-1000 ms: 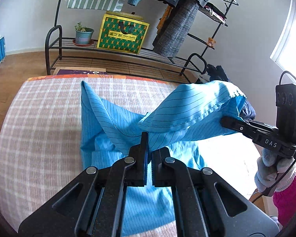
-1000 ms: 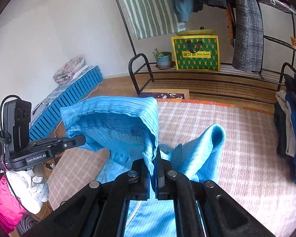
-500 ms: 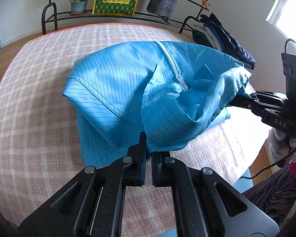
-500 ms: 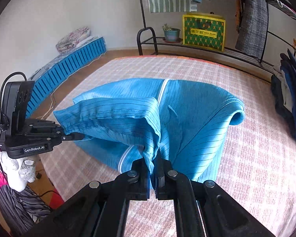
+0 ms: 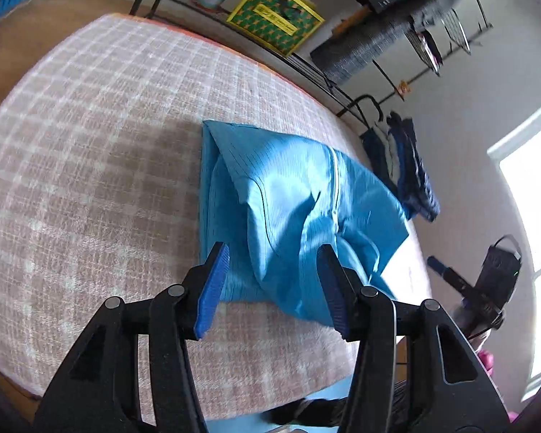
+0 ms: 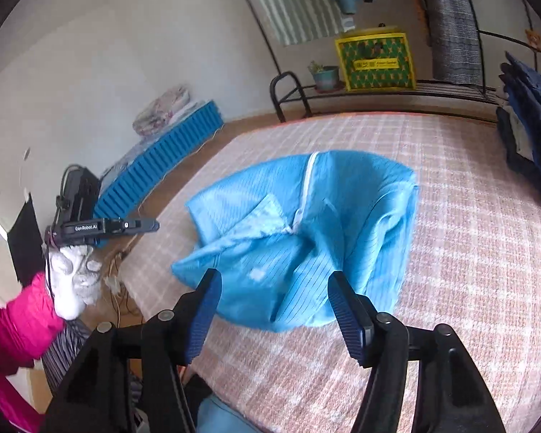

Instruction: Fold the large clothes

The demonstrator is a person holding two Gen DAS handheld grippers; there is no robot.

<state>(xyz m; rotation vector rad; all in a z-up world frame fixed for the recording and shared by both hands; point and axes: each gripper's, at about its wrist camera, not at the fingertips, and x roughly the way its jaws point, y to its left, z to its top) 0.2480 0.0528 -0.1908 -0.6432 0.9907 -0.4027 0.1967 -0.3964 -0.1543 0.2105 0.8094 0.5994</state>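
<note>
A light blue pinstriped garment (image 5: 288,209) with a white zipper lies folded in a loose heap on the pink checked bed cover (image 5: 90,166); it also shows in the right wrist view (image 6: 306,231). My left gripper (image 5: 274,281) is open and empty, just above the garment's near edge. My right gripper (image 6: 274,306) is open and empty, just short of the garment's near edge. The right gripper also shows at the right edge of the left wrist view (image 5: 465,281), and the left gripper shows at the left of the right wrist view (image 6: 108,225).
A dark blue pile of clothes (image 6: 530,126) lies at the bed's far right edge. A black clothes rack (image 6: 378,86) with a yellow-green box (image 6: 377,59) and a potted plant (image 6: 324,74) stands behind the bed. A blue folded mattress (image 6: 162,162) lies on the floor at the left.
Both grippers have opened and let go of the blue garment, which has dropped onto the bed in a folded heap. Both grippers have drawn back from it.
</note>
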